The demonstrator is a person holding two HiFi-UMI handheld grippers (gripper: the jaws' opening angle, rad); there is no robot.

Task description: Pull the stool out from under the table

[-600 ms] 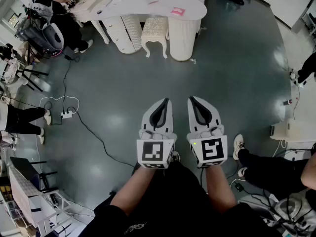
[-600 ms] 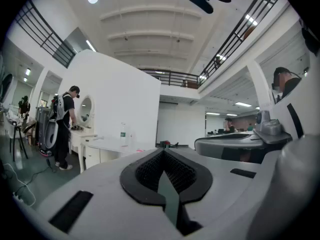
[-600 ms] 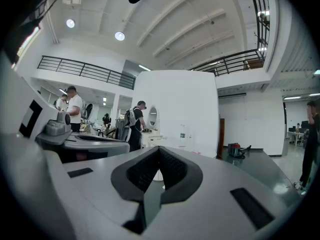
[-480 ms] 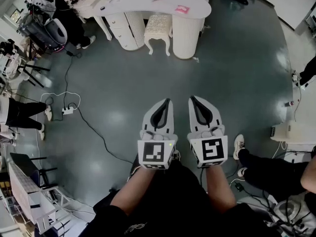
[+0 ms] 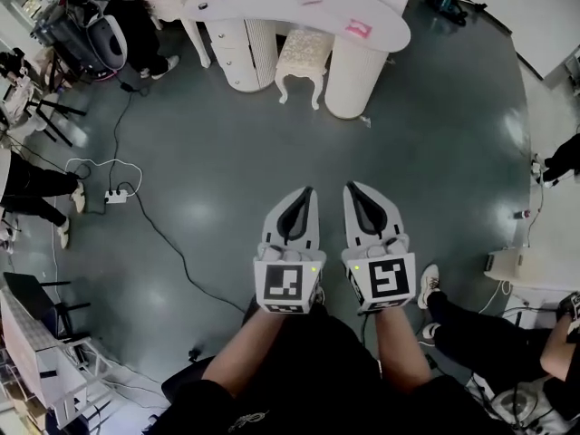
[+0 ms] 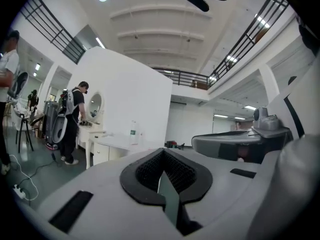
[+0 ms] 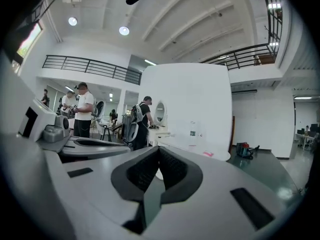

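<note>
My left tongs [image 5: 308,191] and right tongs [image 5: 348,187] are side by side just in front of me, over the grey floor [image 5: 435,152]. Both are closed tight with nothing between the tips, touching nothing and pointing toward the table. To my left a power strip [image 5: 113,195] lies on the floor with its cable trailing away. Well ahead of the tongs stands the white table [image 5: 272,7], with a pink slip [image 5: 359,29] lying near its right end. The stool [image 5: 304,53] sits tucked partly under the tabletop, between the drawer unit [image 5: 237,57] on its left and the round pedestal [image 5: 353,75] on its right. Its cushioned seat and front legs show. The drawers are shut, so I cannot tell what is in them.
</note>
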